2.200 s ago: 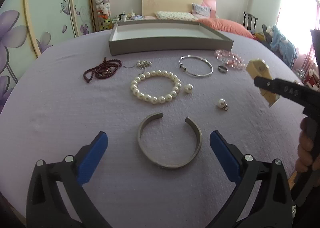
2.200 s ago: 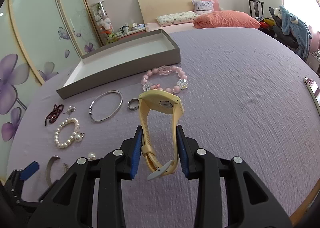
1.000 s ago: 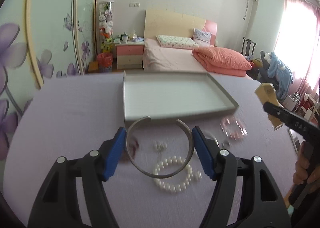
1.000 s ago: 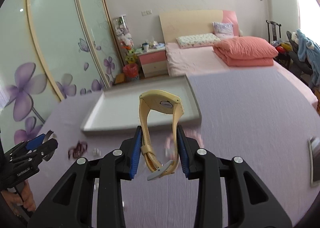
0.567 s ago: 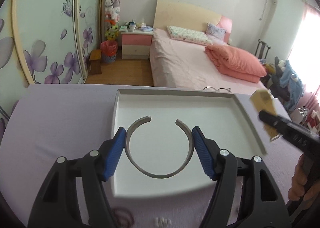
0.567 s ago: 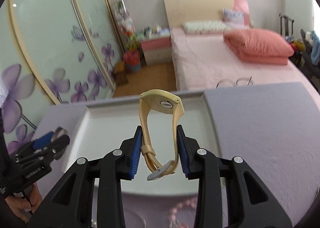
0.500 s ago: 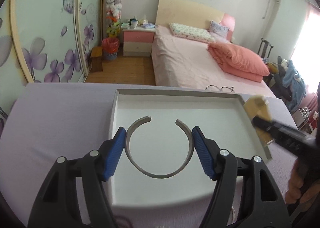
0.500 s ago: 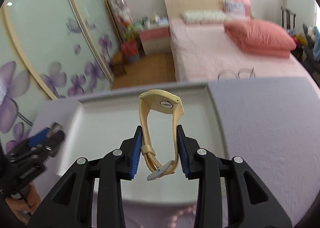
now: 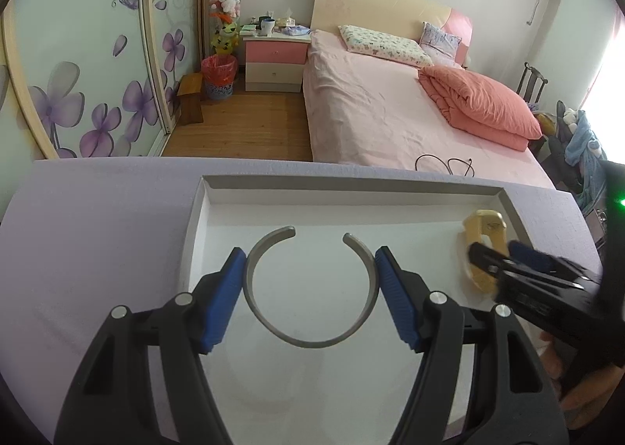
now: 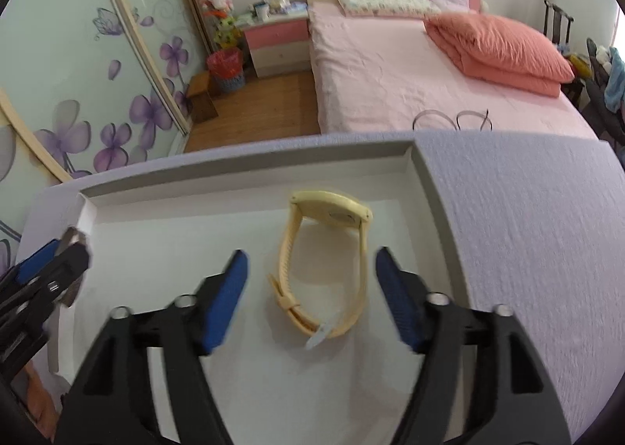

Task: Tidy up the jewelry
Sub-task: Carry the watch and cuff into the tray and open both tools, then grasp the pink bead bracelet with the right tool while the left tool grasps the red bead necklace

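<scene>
My left gripper (image 9: 310, 273) is shut on a silver open cuff bracelet (image 9: 310, 339), its blue pads (image 9: 222, 304) pressing both sides, above the white floor of the grey tray (image 9: 351, 185). My right gripper (image 10: 310, 277) is open; a yellow wristwatch (image 10: 326, 273) lies between its spread fingers (image 10: 228, 300) on the tray floor (image 10: 250, 181), free of the pads. The right gripper and watch (image 9: 484, 238) also show at the tray's right end in the left wrist view. The left gripper (image 10: 50, 265) shows at the tray's left end in the right wrist view.
The tray sits on a lilac tablecloth (image 9: 97, 234) near the table's far edge. Beyond it are a pink bed (image 9: 390, 109), a wooden floor and a flowered wardrobe. The rest of the jewelry is out of view.
My right gripper has opened and let go of the yellow watch, which now lies in the tray. My left gripper still holds the cuff and has moved lower over the tray.
</scene>
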Tool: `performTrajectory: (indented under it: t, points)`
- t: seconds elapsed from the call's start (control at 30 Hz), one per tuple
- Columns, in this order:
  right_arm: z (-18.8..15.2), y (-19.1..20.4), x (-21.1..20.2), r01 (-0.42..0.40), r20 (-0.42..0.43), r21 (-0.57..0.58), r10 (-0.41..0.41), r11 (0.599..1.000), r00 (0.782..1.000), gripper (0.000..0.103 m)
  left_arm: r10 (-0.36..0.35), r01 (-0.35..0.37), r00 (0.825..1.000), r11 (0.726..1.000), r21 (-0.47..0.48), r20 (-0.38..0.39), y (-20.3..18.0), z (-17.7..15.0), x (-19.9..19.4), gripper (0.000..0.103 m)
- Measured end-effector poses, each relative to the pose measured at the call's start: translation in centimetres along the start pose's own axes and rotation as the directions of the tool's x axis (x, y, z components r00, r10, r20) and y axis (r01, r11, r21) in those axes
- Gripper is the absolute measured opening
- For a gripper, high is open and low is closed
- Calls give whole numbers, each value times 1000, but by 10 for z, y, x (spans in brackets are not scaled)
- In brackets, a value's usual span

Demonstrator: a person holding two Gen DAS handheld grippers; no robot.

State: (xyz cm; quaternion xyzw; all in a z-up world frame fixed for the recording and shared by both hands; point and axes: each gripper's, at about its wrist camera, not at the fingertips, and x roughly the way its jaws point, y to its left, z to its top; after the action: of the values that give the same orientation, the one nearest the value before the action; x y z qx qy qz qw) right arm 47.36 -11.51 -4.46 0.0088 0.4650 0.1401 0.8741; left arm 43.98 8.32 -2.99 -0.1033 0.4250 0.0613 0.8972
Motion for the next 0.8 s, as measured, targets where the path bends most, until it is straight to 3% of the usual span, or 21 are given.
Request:
performTrajectory:
  t: [0.17,0.47,0.8]
  points:
    - [1,-11,-19,-46,43,11,45,999,998,72,15,-15,1000,1000,-12,-11,3,3,10,67]
    - [-3,-28,-33,-36,96,11,34,999,995,72,54,-55,998,998,-36,-41,2,3,29,69]
    - [-18,-47,-55,-50,125,62,42,997,991,72,51,-47,996,998,-50,78,18,2,-35,81]
